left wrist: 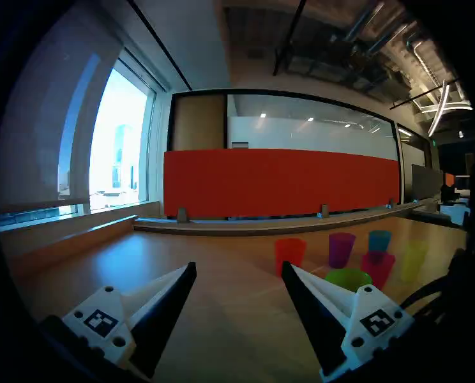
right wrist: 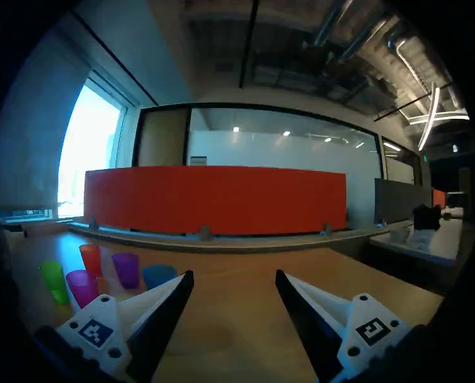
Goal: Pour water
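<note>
Several coloured plastic cups stand in a cluster on the wooden table. In the left gripper view they sit ahead to the right: an orange cup (left wrist: 290, 253), a purple cup (left wrist: 341, 249), a blue cup (left wrist: 379, 240), a pink cup (left wrist: 378, 268), a green cup (left wrist: 348, 279) partly behind the right finger, and a yellow-green cup (left wrist: 414, 260). My left gripper (left wrist: 237, 271) is open and holds nothing. In the right gripper view the cups stand at the left: green (right wrist: 53, 281), orange (right wrist: 90, 258), pink (right wrist: 83, 287), purple (right wrist: 126, 269), blue (right wrist: 158, 276). My right gripper (right wrist: 233, 277) is open, with nothing between its fingers.
A red divider panel (left wrist: 282, 182) runs along the table's far edge (left wrist: 269, 225). A bright window (left wrist: 119, 153) and a low ledge lie to the left. Another desk (right wrist: 429, 239) with dark objects stands to the right.
</note>
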